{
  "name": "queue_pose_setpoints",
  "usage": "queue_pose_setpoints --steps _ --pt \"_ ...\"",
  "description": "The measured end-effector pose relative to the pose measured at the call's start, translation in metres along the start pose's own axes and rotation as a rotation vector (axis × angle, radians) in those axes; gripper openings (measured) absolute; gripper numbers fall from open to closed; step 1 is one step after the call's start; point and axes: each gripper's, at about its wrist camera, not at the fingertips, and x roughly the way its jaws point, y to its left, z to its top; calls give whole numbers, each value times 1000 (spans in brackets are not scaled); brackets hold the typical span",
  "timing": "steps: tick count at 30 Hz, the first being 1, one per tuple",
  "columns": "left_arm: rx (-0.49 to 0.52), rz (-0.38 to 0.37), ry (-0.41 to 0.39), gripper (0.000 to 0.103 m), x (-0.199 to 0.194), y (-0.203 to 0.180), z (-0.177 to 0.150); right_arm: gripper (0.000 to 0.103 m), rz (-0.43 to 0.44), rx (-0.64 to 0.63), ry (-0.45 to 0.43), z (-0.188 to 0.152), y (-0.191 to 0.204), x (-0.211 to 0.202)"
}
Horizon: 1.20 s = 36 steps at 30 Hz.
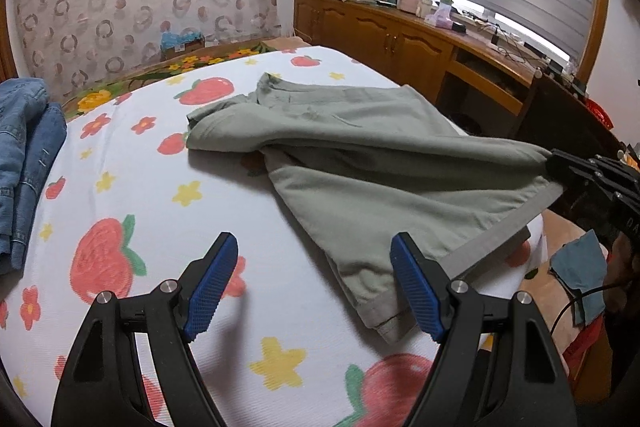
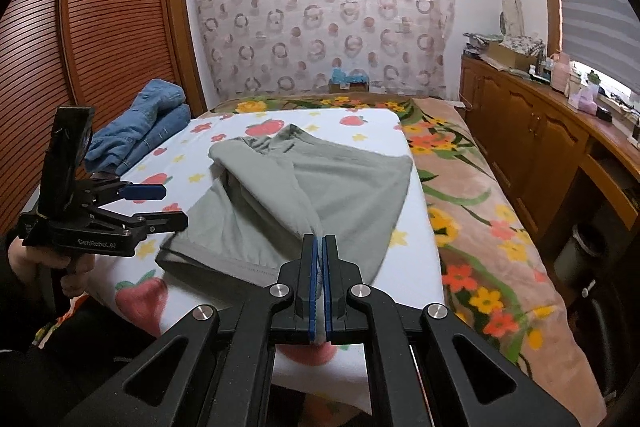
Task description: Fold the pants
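Right gripper (image 2: 319, 247) is clamped on a pinch of the grey-green pants (image 2: 304, 187), its blue pads pressed together with cloth between them, lifting one leg's hem into a ridge above the bed. Left gripper (image 1: 316, 287) is released, jaws spread wide, hovering just above the other leg's hem near the front edge of the sheet and touching nothing. The pants lie across the middle of the strawberry-print sheet (image 2: 360, 123), waistband toward the far end, legs splayed toward the camera.

To do this step well, the free gripper should probably bite the near hem at its corner, catching both layers, so the two hems can travel together; pulling on one leg alone would likely skew the garment and drag wrinkles across the seat.

The fabric looks soft, matte and medium-weight, with a flat stitched hem band, and it drapes in broad folds. The sheet is finely ribbed, over a plush floral blanket (image 2: 480, 227). Folded denim jeans (image 2: 148, 127) are stacked at the left, well apart from the pants.
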Motion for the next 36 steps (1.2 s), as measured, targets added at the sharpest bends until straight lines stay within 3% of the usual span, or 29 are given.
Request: queue_pose_setpoints --steps 11,24,32,36 --pt "8 31 52 80 14 1 -12 2 11 32 98 -10 6 11" --pt "4 30 46 80 16 3 -21 3 12 48 126 7 -6 12" --pt "-29 14 -12 80 1 13 -12 10 9 14 107 29 -12 19" --pt "-43 21 -41 80 -10 22 -2 27 15 -17 98 50 -13 29"
